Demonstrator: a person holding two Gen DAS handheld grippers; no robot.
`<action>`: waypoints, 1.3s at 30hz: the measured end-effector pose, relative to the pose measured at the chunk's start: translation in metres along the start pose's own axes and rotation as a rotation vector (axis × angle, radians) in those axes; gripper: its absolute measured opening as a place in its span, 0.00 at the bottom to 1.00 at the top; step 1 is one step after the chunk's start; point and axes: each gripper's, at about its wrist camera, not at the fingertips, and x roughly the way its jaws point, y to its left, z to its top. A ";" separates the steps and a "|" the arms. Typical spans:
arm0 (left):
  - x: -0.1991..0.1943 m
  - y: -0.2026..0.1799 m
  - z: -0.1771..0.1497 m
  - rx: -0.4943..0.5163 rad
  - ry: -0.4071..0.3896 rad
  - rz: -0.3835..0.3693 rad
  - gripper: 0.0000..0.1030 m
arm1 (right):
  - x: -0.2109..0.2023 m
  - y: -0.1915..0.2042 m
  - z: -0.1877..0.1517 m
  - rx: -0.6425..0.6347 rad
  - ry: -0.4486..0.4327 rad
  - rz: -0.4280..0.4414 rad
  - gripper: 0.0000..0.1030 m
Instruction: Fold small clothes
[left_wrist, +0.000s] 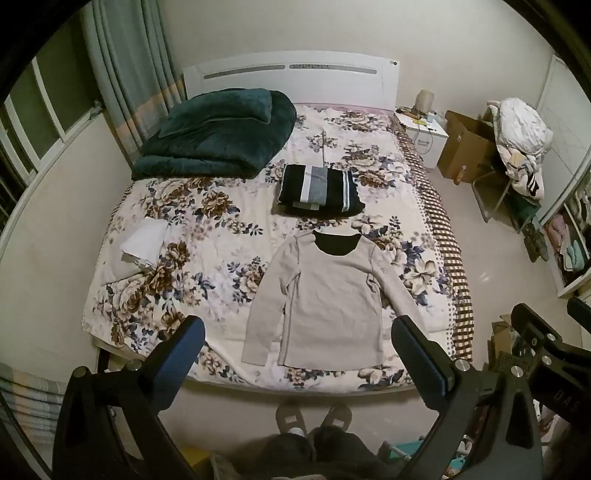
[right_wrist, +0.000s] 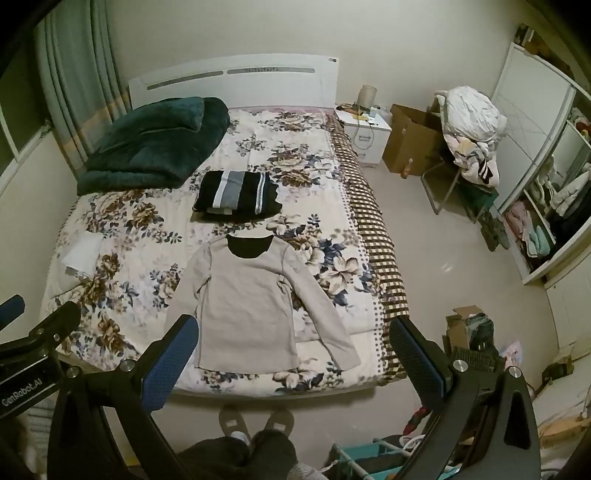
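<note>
A small beige long-sleeved top (left_wrist: 325, 295) with a dark neck lining lies flat, face up, near the foot of the floral bed (left_wrist: 207, 236); it also shows in the right wrist view (right_wrist: 247, 302). Its sleeves spread down and outward. My left gripper (left_wrist: 297, 334) is open and empty, held high above the top's hem. My right gripper (right_wrist: 291, 336) is open and empty, above the top's lower right part and the bed's foot. A folded black, grey and white striped garment (left_wrist: 319, 190) lies beyond the collar, and in the right wrist view (right_wrist: 236, 197).
A folded dark green blanket (left_wrist: 218, 133) lies at the bed's head on the left. White folded cloth (left_wrist: 142, 242) sits at the left edge. A nightstand (right_wrist: 365, 134), cardboard box (right_wrist: 410, 138), laden chair (right_wrist: 469, 136) and open wardrobe (right_wrist: 543, 206) stand right. The person's slippered feet (left_wrist: 314, 419) are at the bed's foot.
</note>
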 end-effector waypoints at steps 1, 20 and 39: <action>-0.001 0.001 -0.001 0.000 0.002 0.002 1.00 | 0.000 0.000 0.000 0.001 0.000 0.001 1.00; -0.001 0.001 -0.001 -0.005 -0.003 -0.003 1.00 | -0.002 0.000 0.001 0.000 -0.007 0.002 1.00; -0.001 0.001 -0.001 -0.006 -0.008 -0.008 1.00 | -0.008 0.001 0.002 0.000 -0.012 0.000 1.00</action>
